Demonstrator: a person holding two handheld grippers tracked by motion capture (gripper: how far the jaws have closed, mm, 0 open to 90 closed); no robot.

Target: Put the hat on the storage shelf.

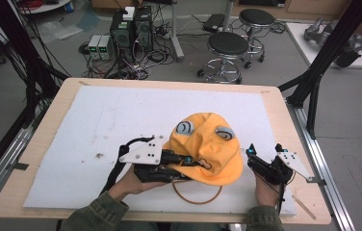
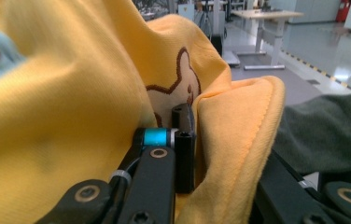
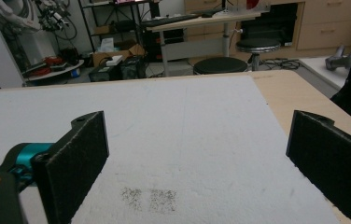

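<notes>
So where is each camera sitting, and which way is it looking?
High view: sits above the person's side, looking forward and down on the table; forearms, both hands, the left tongs and the right tongs show.
Left gripper view: rides the left tongs, looking along black jaws shut on the orange hat; a green sleeve shows.
Right gripper view: rides the right tongs, looking across the white mat between wide-open jaws.
Shared: the high and left gripper views both show the hat; the high and right gripper views both show the mat.
</notes>
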